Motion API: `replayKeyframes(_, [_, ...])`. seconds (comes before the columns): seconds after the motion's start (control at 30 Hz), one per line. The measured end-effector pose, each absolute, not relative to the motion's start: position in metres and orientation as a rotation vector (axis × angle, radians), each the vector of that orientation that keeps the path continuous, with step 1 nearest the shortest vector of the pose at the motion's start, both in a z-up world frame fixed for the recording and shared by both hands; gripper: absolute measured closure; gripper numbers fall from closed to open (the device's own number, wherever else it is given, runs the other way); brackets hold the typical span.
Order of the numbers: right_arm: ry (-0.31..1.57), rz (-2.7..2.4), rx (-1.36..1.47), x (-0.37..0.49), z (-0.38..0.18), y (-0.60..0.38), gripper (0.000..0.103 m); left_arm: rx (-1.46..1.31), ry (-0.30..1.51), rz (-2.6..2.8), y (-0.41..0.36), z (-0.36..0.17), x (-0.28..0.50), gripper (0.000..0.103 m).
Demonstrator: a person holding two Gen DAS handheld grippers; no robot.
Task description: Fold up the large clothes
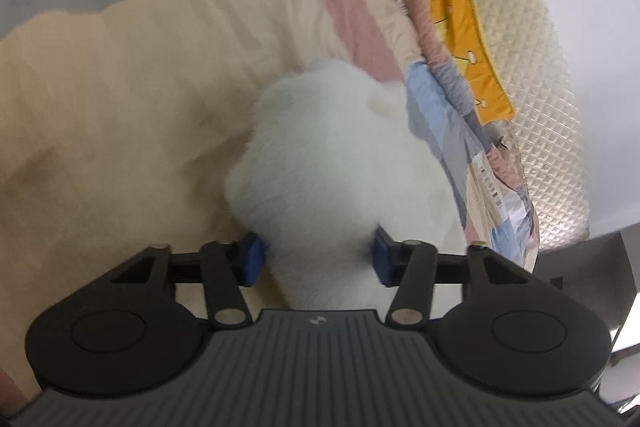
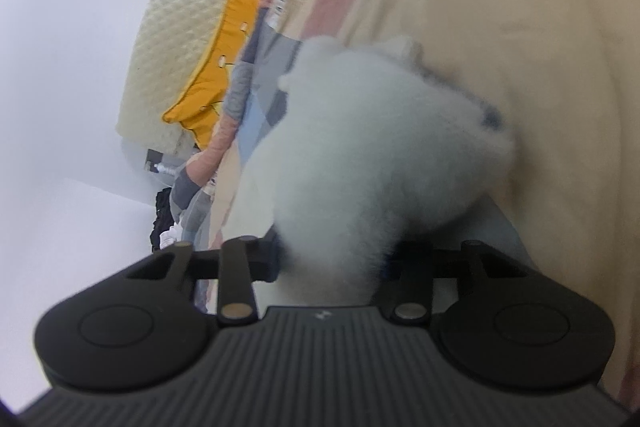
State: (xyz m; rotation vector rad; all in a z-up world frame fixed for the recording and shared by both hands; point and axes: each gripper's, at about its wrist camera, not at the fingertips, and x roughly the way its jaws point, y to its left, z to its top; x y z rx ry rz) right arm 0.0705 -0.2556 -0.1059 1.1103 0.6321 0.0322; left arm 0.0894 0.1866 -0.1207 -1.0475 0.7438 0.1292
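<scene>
Left gripper (image 1: 318, 257) first: its blue pads (image 1: 253, 259) sit tight against either side of a fluffy white garment (image 1: 336, 155), pinching a bunched fold of it, so that one has a hold on the fleece. The garment spreads forward from the jaws as a soft, blurred mound lying on a cream bedspread (image 1: 120, 75) with pink and blue patches. Off to its right edge a patterned quilt (image 1: 452, 95) is rumpled along the bed, and beyond that a yellow cushion (image 1: 464, 39) rests on a textured cream mattress (image 1: 532, 47). Over to the right gripper (image 2: 332, 261): same story, its jaws drawn narrow onto the white garment (image 2: 360, 147), fleece filling the gap between them, the bundle resting on the bedspread (image 2: 540, 27).
</scene>
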Motion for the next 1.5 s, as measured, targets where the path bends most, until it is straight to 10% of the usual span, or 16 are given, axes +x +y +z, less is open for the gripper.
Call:
replayKeyframes(0.77, [0.619,0.148,0.985,-0.034,-0.006,-0.270,0.064,-0.932,0.645,0.000,0.160,-0.013,-0.054,0.061])
replayKeyframes(1.5, [0.617,0.143,0.869,0.104,-0.018,-0.284,0.052,-0.640,0.608,-0.012,0.151,-0.011,0.119,0.061])
